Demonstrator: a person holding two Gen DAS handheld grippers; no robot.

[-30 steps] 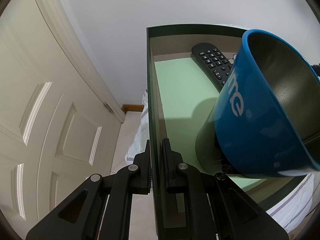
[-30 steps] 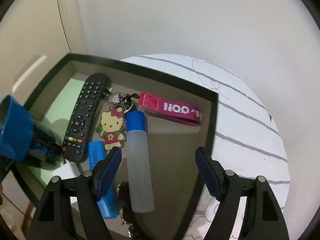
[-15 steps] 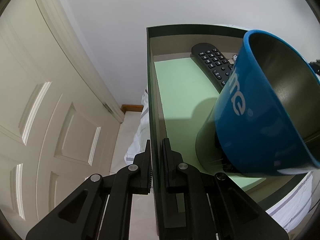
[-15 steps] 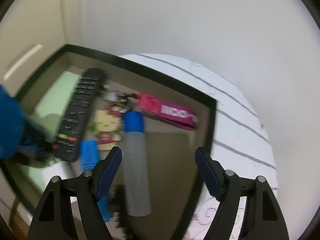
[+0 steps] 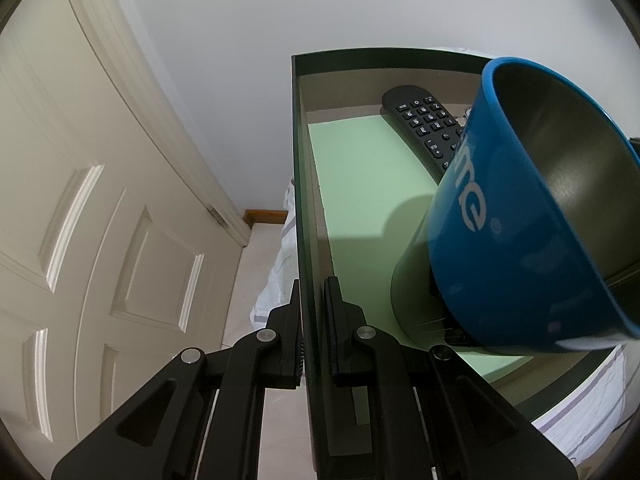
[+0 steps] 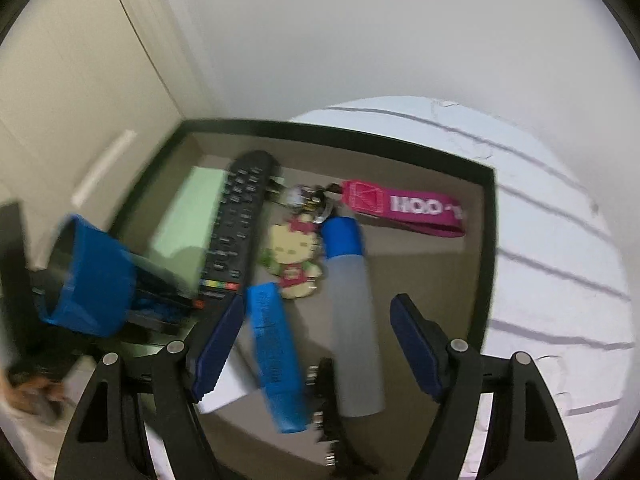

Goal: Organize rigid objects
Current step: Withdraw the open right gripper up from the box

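My left gripper (image 5: 313, 285) is shut on the left wall of the dark green tray (image 5: 298, 160), one finger on each side. A blue cup (image 5: 500, 240) leans tilted inside the tray over a green mat (image 5: 360, 184), with a black remote (image 5: 424, 124) behind it. My right gripper (image 6: 318, 302) hangs open above the tray's contents: remote (image 6: 240, 220), cat keychain (image 6: 294, 256), pink strap (image 6: 404, 208), frosted tube with a blue cap (image 6: 352, 320) and a blue bar (image 6: 276, 360). Nothing touches its pads. The right wrist view is blurred.
A black toothed clip (image 6: 328, 408) and a white card (image 6: 224, 396) lie near the tray's front. The tray stands on white striped bedding (image 6: 560, 240). A cream panelled door (image 5: 100, 220) and tiled floor lie left of it, a plain wall behind.
The right wrist view has swung and gone blurred; the tray's objects now sit further right and lower between the open fingers. The left gripper and the cup have not moved.
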